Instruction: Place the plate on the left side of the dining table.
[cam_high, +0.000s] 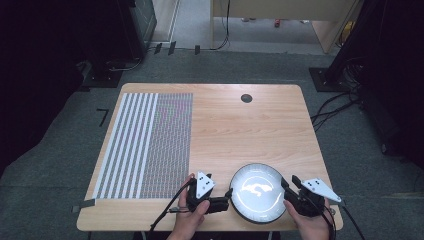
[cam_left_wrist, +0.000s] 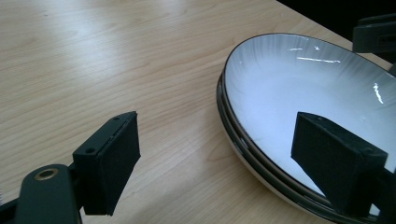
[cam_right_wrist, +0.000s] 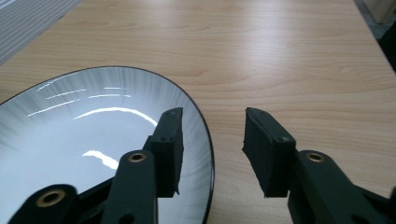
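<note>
The plate (cam_high: 257, 192) sits at the table's (cam_high: 240, 125) near edge between both grippers, each with parted fingers straddling its rim: left gripper (cam_left_wrist: 233, 158) wide, right gripper (cam_right_wrist: 212, 151) narrower, neither pinching.

Both grippers are matte black. The left gripper (cam_high: 226, 199) carries a grey three-cornered plate dotted with dark marks, and black cables trail from it off the table's near edge. The right gripper (cam_high: 286, 185) bears a like plate and cables. Its jaws end in ribbed black pads (cam_right_wrist: 268, 151) fixed by small screws, with brass-ringed pivots behind.
</note>
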